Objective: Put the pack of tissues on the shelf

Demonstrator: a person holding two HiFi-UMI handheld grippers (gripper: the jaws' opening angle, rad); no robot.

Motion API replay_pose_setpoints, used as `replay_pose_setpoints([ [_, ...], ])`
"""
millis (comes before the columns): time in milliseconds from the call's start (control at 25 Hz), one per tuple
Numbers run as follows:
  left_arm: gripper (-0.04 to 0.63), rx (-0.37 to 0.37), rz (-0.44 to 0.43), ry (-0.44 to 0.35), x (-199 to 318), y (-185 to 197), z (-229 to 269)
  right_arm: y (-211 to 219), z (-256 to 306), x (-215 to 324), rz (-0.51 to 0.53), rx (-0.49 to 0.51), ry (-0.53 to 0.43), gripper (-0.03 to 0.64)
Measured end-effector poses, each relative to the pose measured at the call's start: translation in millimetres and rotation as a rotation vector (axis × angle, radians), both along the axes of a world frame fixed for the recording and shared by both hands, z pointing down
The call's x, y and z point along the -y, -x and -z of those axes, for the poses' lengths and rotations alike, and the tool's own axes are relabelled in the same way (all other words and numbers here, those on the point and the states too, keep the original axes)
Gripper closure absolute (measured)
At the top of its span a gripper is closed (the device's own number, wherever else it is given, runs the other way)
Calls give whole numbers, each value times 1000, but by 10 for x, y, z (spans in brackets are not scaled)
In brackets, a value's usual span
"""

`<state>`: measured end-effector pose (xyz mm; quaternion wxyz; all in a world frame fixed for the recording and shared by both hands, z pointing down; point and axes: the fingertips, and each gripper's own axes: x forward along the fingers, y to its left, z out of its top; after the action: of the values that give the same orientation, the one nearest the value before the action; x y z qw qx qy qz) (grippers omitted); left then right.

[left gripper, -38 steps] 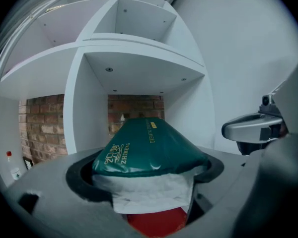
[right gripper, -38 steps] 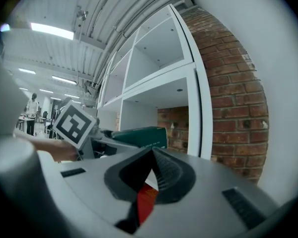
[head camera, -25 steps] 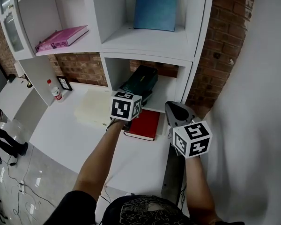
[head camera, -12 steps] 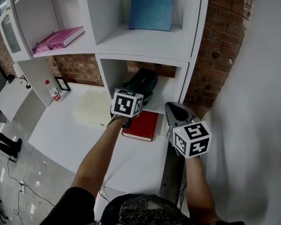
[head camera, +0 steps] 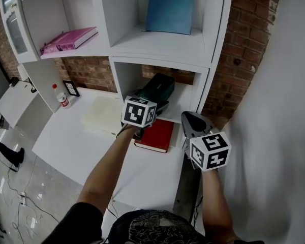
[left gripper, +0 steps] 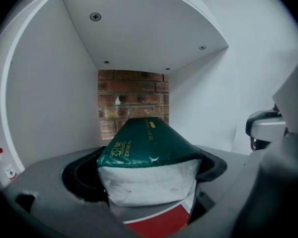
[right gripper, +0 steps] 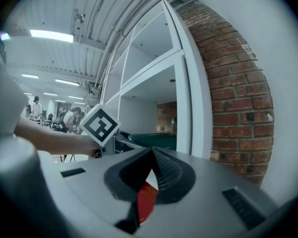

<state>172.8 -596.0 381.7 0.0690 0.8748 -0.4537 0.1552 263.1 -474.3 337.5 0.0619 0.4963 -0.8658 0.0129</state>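
The pack of tissues, dark green on top and white at its end, lies lengthwise in the lower cubby of the white shelf. In the left gripper view the pack fills the middle, its near end over a red book. My left gripper is at the cubby's mouth. Its jaws are opening around the pack's near end, and dark space shows beside the left pad. My right gripper hangs to the right, in front of the shelf's upright, shut and empty.
The red book lies on the white desk, partly under the cubby. A cream pad, a small bottle and a small frame are to the left. Above are a blue folder and a pink book. A brick wall is on the right.
Both grippers keep their places. Only the head view shifts a little.
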Motion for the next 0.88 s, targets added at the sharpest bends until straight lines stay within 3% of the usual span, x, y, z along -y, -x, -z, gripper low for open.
replay_pose_setpoints([
  [360, 83, 9, 18, -45, -193, 236, 141, 196, 33, -5, 33, 1, -5, 613],
  [520, 95, -22, 21, -78, -308, 352, 273, 305, 18, 15, 45, 6, -2, 613],
  [880, 227, -81, 13, -150, -618, 695, 564, 505, 124, 86, 65, 32, -21, 613],
])
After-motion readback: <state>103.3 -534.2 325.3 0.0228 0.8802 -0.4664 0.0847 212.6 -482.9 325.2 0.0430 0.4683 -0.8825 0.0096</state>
